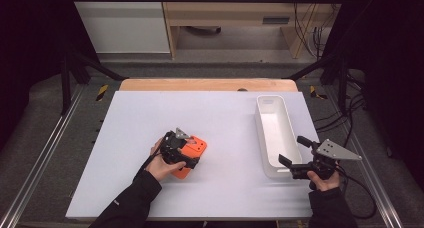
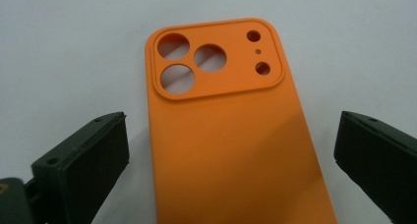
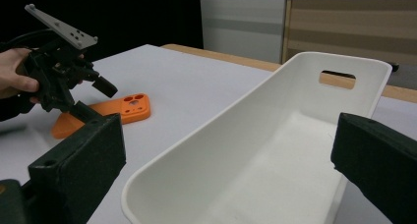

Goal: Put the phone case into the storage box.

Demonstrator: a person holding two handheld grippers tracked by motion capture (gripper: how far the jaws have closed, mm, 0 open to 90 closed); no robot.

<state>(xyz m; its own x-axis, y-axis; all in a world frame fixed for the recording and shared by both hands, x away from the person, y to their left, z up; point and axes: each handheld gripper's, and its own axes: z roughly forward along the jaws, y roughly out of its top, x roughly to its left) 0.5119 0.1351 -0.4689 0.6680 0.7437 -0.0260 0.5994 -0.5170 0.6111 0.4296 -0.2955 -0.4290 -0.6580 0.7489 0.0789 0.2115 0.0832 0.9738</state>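
High view: white bench (image 1: 210,118) fills the middle of the frame. An orange phone case (image 1: 192,155) lies flat at lower centre-left, partly covered by the left tool (image 1: 186,149), which a hand (image 1: 161,167) holds over it. A long white bin (image 1: 274,133) sits right of centre, running from mid-frame toward the lower right. The right tool (image 1: 291,151) is at the lower right, at the bin's near end, jaws spread wide with nothing between them.

Left gripper view: phone case (image 2: 231,140) seen from straight above, back side up, camera block with three large holes and smaller ones in the upper centre of the frame. Black jaws at lower left and lower right stand wide apart, one on each side of the case; each is clear of the case edge, bare bench showing between. Whether the tips reach the bench cannot be told.

Right gripper view: bin (image 3: 275,150) seen from its near end, empty, with a slot handle (image 3: 337,77) in the far wall at upper right, a detail the high view does not resolve. The tool's own jaws sit wide at the bottom corners. At the left of the frame, the left tool (image 3: 96,98) poised over the case (image 3: 105,113), which lies flat.
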